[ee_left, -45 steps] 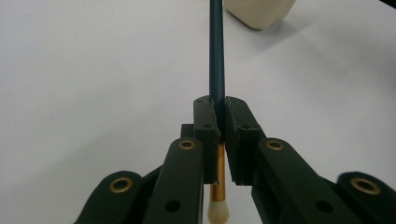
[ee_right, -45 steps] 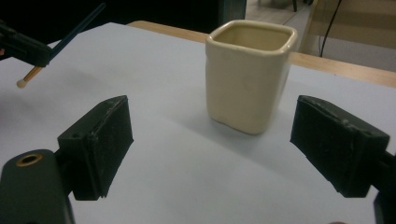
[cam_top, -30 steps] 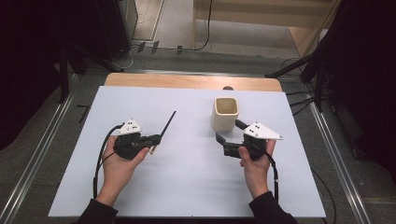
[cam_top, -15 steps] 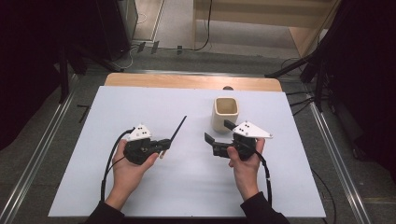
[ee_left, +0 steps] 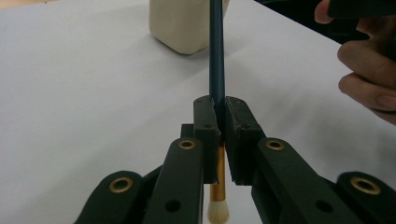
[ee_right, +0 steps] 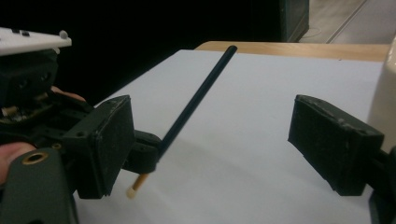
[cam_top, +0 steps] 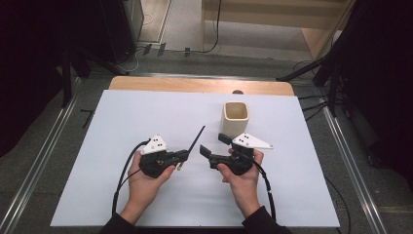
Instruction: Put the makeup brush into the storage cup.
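Brush [cam_top: 192,145] held low over the middle of the white table sheet [cam_top: 122,117], clamped just above its gold ferrule, pale bristle tip poking out beneath the grip, dark handle slanting up and away towards the cream cup [cam_top: 235,118]. Carried there from further left, by comparison with a second ago, and now much nearer the other hand. Gripped firmly by the left gripper [cam_top: 181,157], jaws pinched tight on the thin shaft, as seen clearly in the left gripper view. Approached from the other side by the right gripper [cam_top: 213,143], brought in from beside the cup towards the centre, jaws wide and turned to face the handle, just narrowed a touch, with nothing between the pads so far. In the right gripper view, handle crossing the gap between the two black pads but lying beyond them, not yet within reach of a squeeze. Gap between the two tools roughly halved over that second, though brush and right jaws not yet touching. Judged as the lead-in to a hand-over or a two-handed regrasp: right jaws needing to slide further onto the upper handle before closing, left grip best kept until then. Cup standing upright and empty-looking just behind the right hand, unmoved, plausibly the brush's destination.
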A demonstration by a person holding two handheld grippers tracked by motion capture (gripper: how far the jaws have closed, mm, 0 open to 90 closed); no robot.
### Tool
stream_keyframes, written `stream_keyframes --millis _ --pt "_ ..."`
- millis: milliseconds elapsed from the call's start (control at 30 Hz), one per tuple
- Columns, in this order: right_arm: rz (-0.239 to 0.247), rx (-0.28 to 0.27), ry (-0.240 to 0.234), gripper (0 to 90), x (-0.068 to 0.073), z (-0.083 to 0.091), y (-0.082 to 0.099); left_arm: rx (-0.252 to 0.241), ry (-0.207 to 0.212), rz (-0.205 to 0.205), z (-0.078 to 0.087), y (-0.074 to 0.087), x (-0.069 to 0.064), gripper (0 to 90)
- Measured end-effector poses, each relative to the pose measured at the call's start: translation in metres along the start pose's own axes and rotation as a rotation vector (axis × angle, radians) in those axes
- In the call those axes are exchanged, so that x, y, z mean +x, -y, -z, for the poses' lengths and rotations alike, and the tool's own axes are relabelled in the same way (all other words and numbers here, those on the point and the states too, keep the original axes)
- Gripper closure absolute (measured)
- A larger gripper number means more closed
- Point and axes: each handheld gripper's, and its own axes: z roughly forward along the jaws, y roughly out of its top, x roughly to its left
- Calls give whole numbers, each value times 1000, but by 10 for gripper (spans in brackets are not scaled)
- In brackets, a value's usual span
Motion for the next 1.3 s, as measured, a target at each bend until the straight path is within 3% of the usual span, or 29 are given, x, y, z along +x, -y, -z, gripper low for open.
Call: stream_keyframes --millis 133,200,300,500,833,900,1033,1200,1267,1300 --pt "-52 3 22 198 5 -5 2 -15 7 -14 -1 1 -5 845" --pt "-74 7 59 205 6 -7 4 -22 6 -22 -2 1 -8 845" --pt "-89 -13 74 294 8 -8 7 -32 14 -22 -3 2 -10 845" --pt "-116 -56 23 477 10 -7 12 -49 14 -20 -6 4 -13 845" --pt "-222 -28 -36 580 9 -13 17 -61 25 -44 -11 6 -24 844" --pt "-271 -28 -57 597 8 -14 18 -63 27 -43 -12 6 -25 845" --pt "-318 -33 -78 620 5 -15 20 -54 29 -47 -12 7 -25 844" --pt "-339 -24 -79 683 4 -16 21 -56 22 -51 -13 7 -25 845" --pt "-364 0 -87 829 3 -16 22 -62 19 -49 -13 8 -26 843" --pt "-372 10 -98 842 3 -17 22 -64 22 -45 -13 8 -25 842"
